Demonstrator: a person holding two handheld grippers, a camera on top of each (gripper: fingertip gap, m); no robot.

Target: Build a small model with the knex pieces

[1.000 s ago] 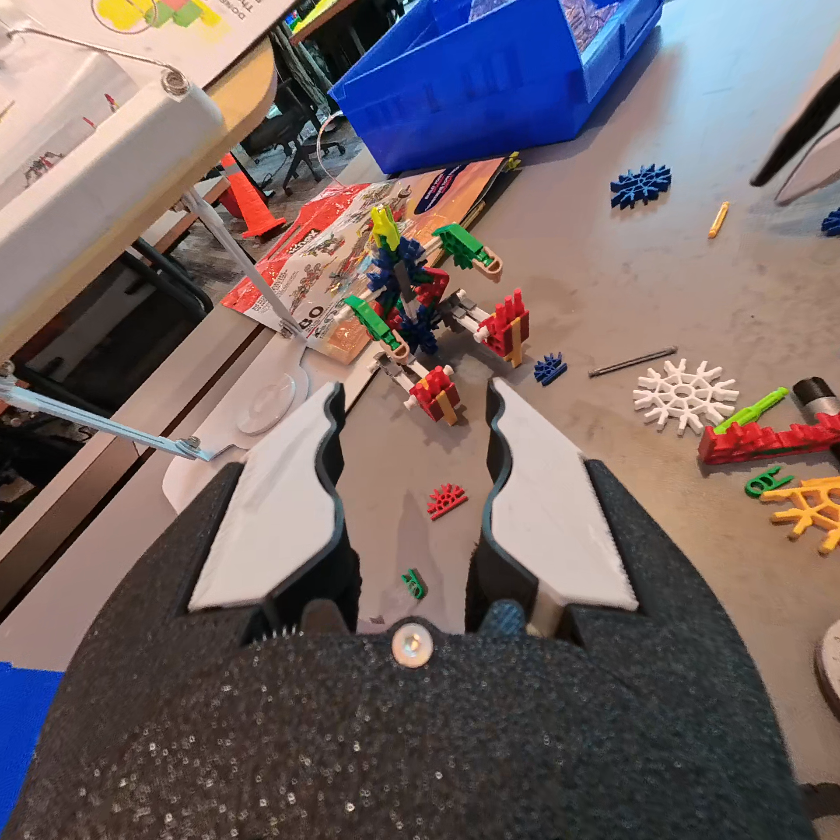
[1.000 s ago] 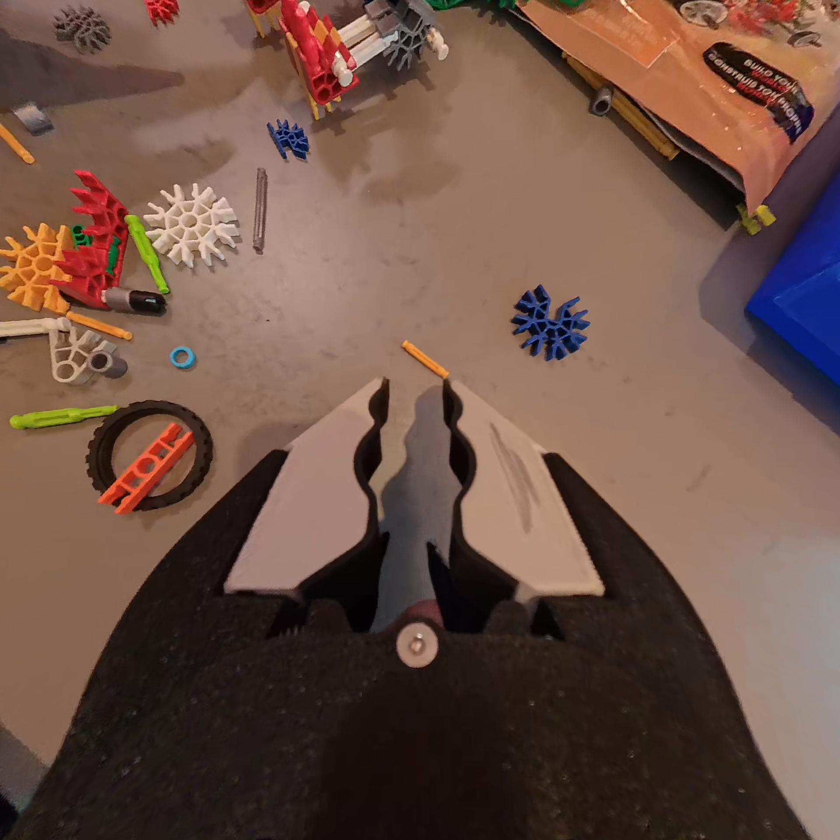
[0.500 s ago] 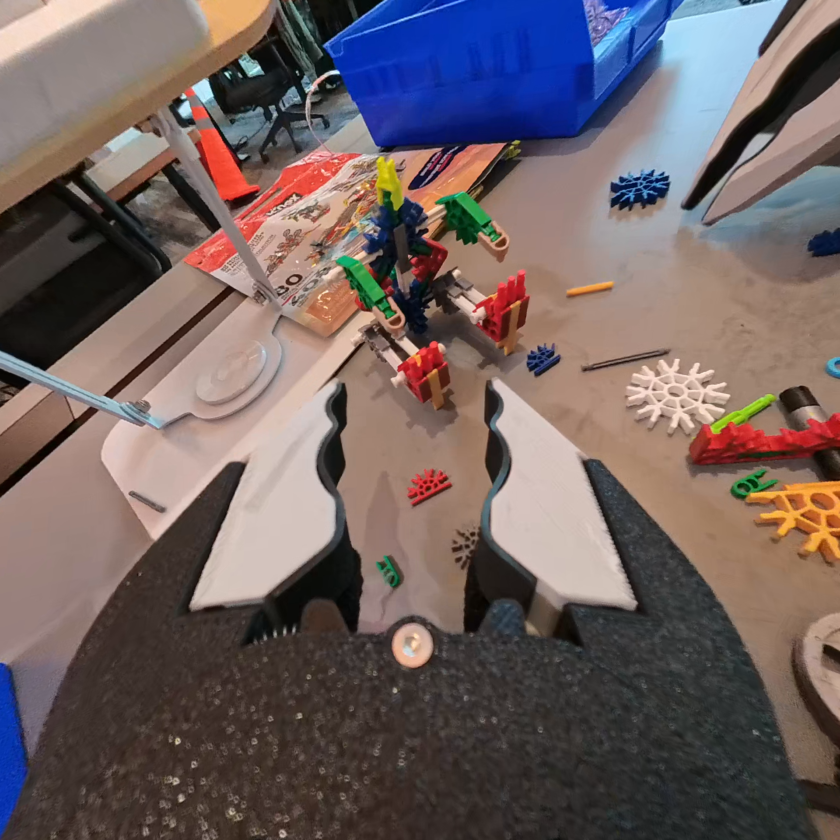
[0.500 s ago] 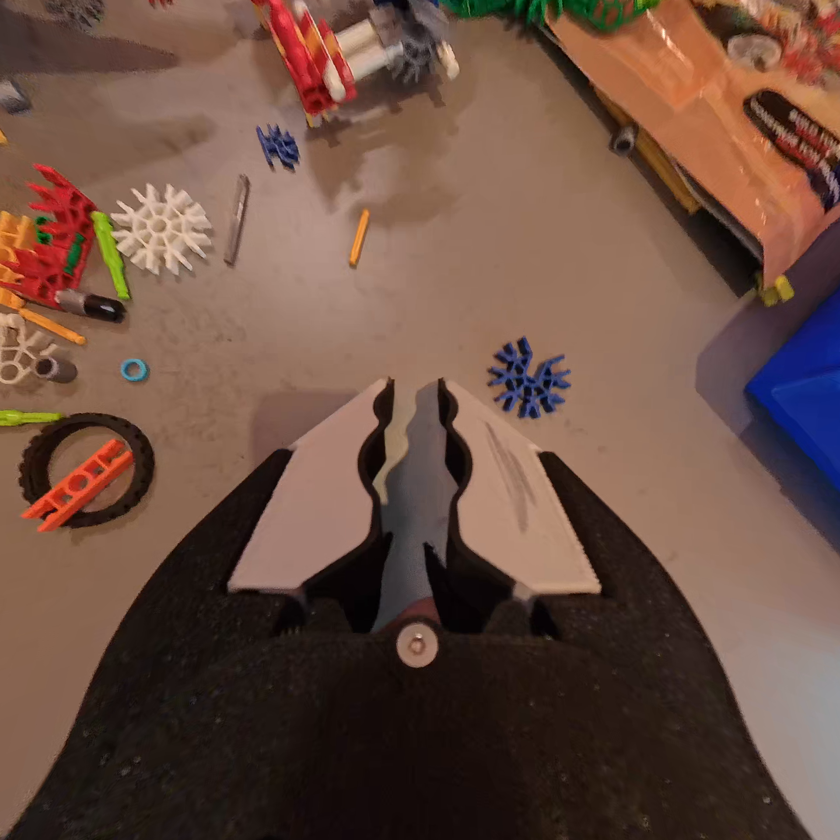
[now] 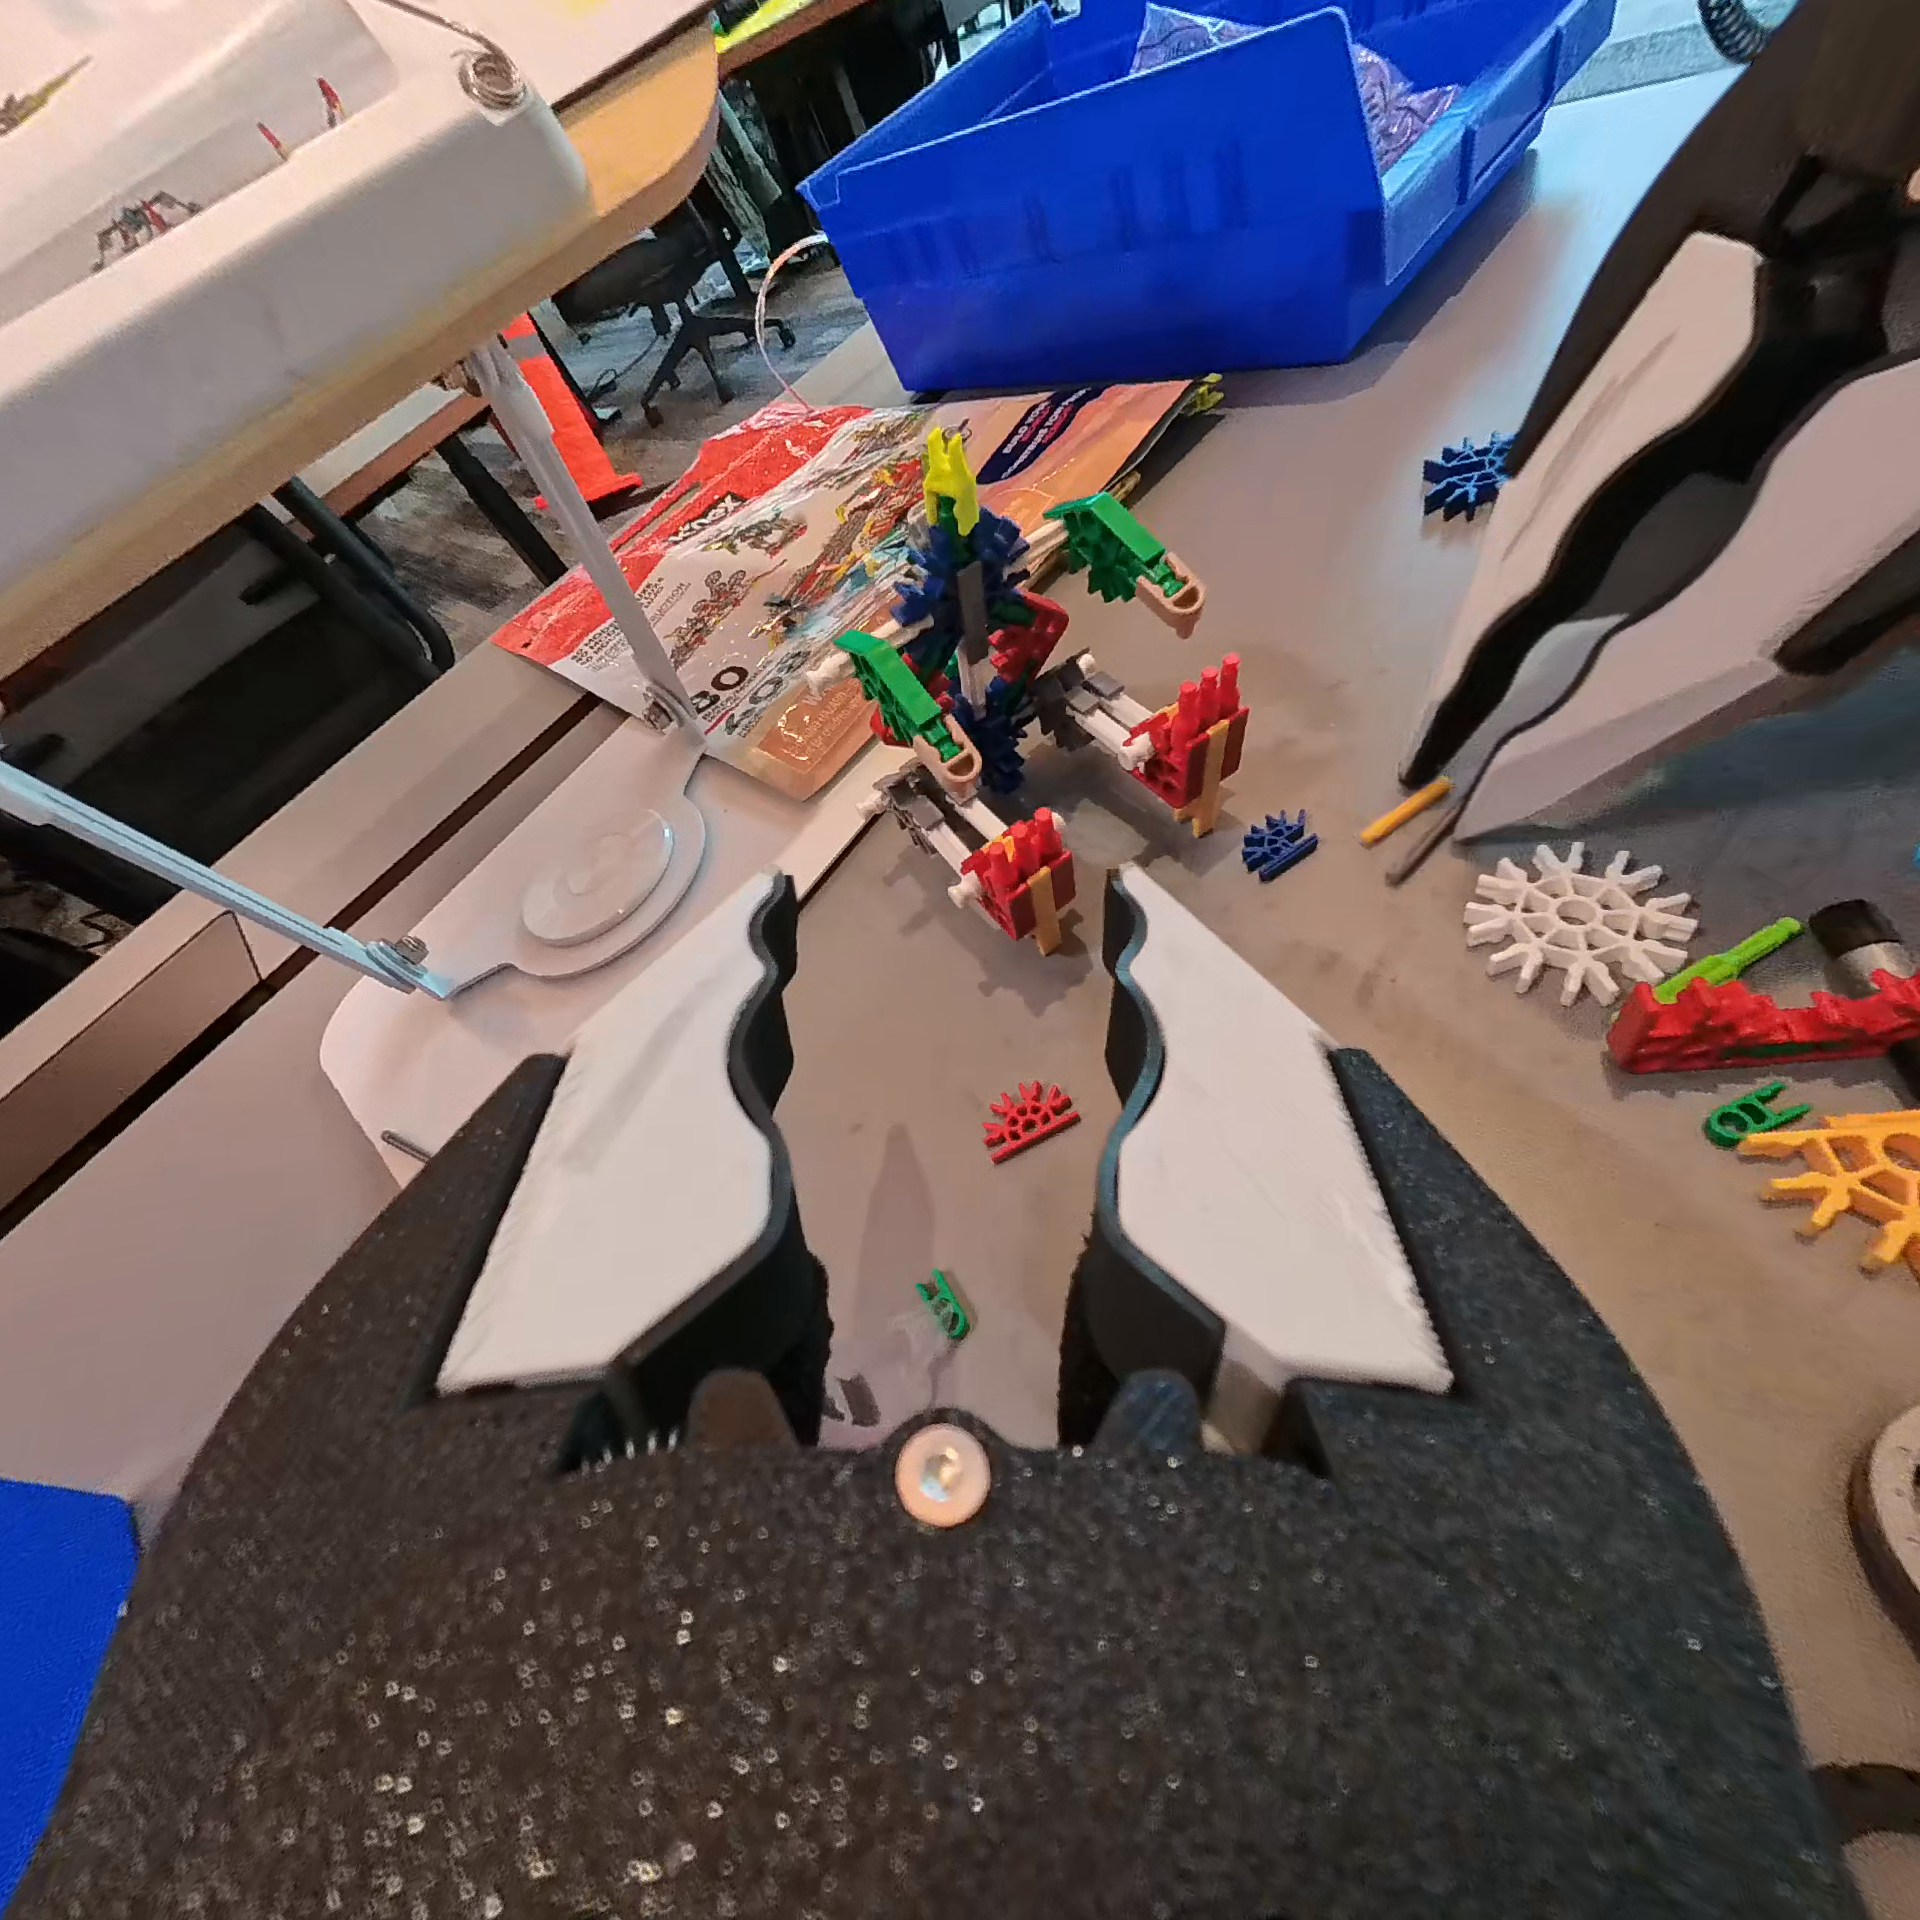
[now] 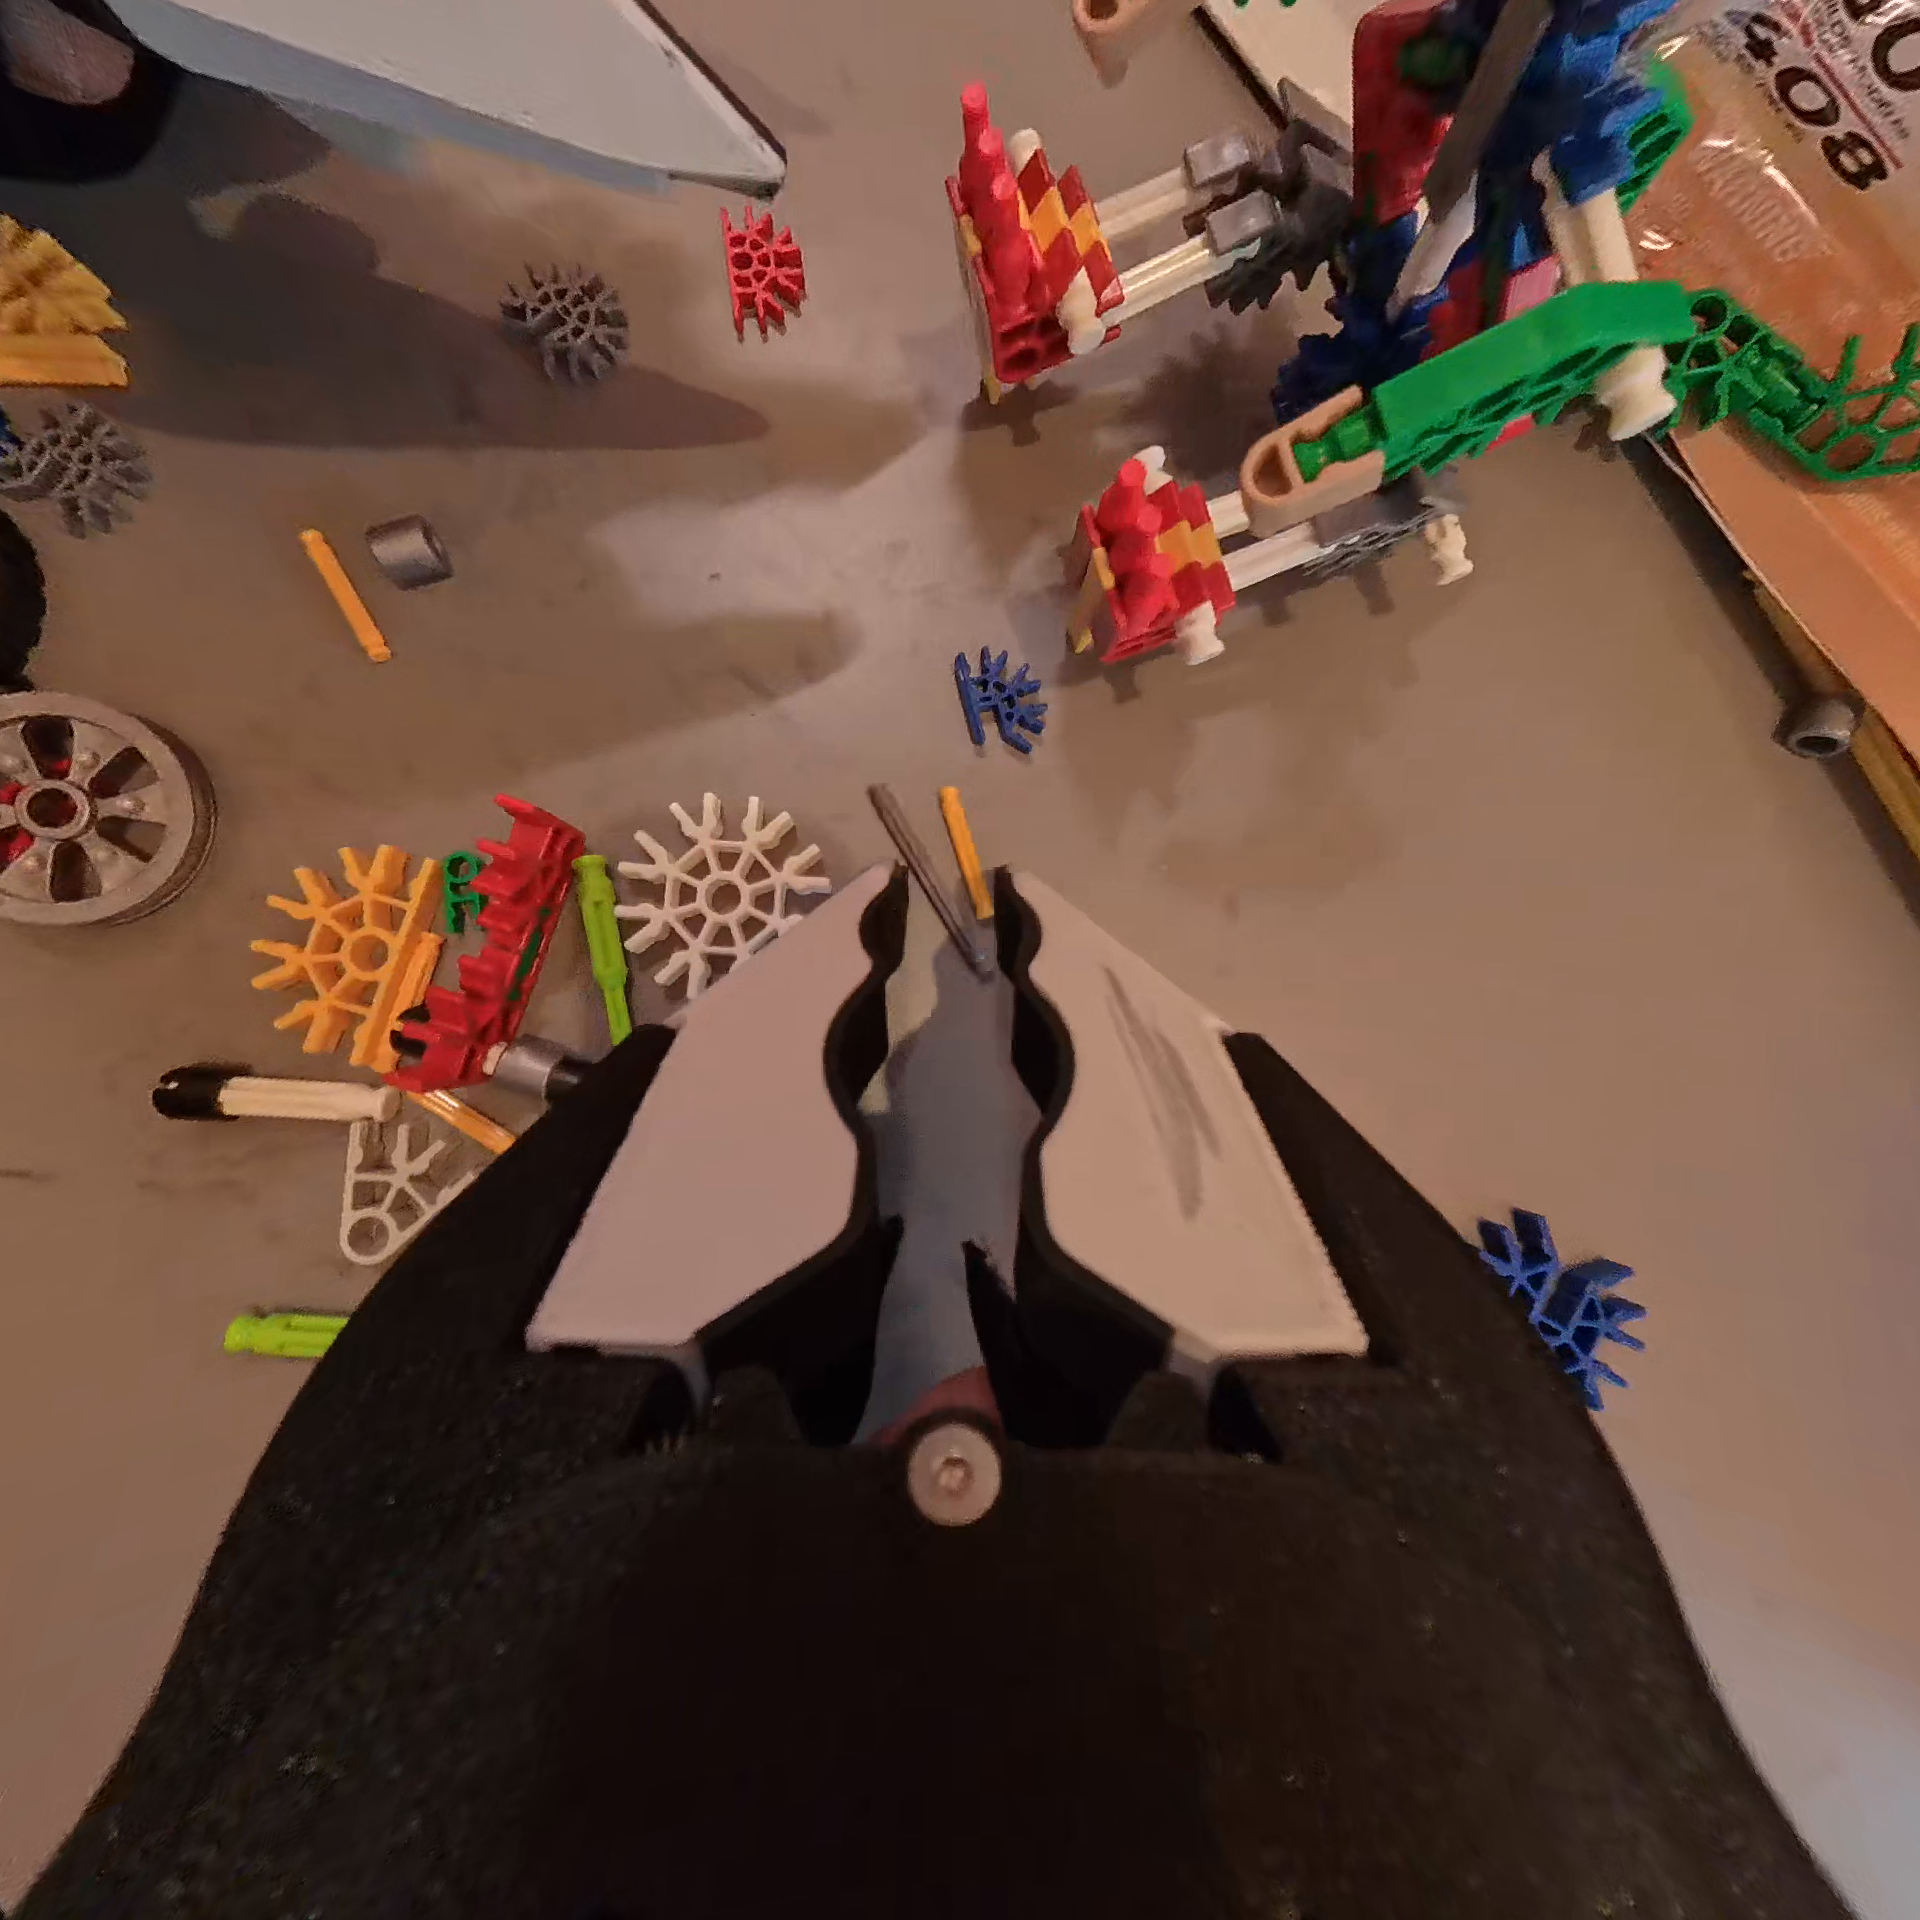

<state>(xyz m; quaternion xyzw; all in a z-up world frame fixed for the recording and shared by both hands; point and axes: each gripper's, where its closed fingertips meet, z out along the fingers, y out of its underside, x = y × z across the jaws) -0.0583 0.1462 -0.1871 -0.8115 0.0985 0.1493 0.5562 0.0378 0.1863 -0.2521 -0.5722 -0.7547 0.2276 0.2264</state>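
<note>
Your right gripper (image 6: 945, 894), jaws narrowly parted, straddled grey rod (image 6: 928, 878) beside orange rod (image 6: 964, 850), mid-bench. Left gripper (image 5: 945, 899) spread, empty, near toy figure (image 5: 1023, 686). Risk: pinching both rods.

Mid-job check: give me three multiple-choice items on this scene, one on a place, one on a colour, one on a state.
1. Where is the small orange rod?
A. In the blue bin
B. At the right gripper's tips, beside a thin grey rod
C. On the white snowflake connector

2. What colour is the half-round connector between the left gripper's jaws?
A. Red
B. Yellow
C. White

3. How do the left gripper's jaws stand?
A. Shut on a rod
B. Shut, empty
C. Open, empty

B: both rods lie on the table at its tips.
A: it is red.
C: bare table shows between them.
</note>
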